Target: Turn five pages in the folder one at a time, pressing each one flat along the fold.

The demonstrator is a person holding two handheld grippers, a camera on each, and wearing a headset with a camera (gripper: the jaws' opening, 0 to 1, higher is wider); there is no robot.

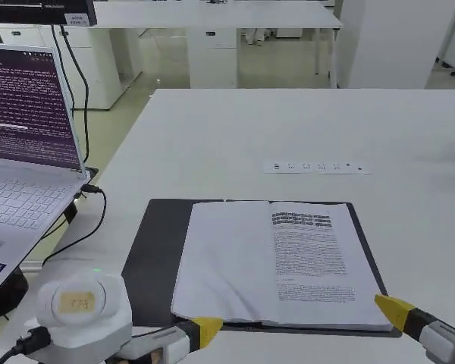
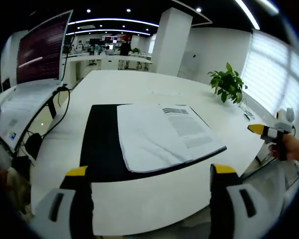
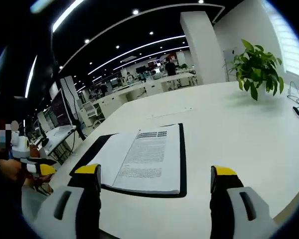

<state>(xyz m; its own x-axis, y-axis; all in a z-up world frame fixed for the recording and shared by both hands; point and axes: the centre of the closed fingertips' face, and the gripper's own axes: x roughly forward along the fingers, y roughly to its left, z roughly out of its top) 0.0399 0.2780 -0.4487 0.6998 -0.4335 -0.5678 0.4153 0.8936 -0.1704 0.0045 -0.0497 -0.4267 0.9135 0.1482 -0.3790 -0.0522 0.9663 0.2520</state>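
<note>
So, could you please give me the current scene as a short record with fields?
folder: black flat folder, lying open on the white table
left page: blank white sheet, slightly rippled near its bottom edge
right page: white sheet with printed text, flat
left gripper: jaws open, holding nothing, short of the folder's near edge
right gripper: jaws open, holding nothing, by the near right corner
beside: open white laptop, left of folder

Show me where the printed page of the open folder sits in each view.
Head view: the printed page lies right of centre, right of the fold.
Left gripper view: the page is near the centre, slightly right.
Right gripper view: the page is just left of centre.
Shared landmark: the black folder cover, widest beside the blank page.
</note>
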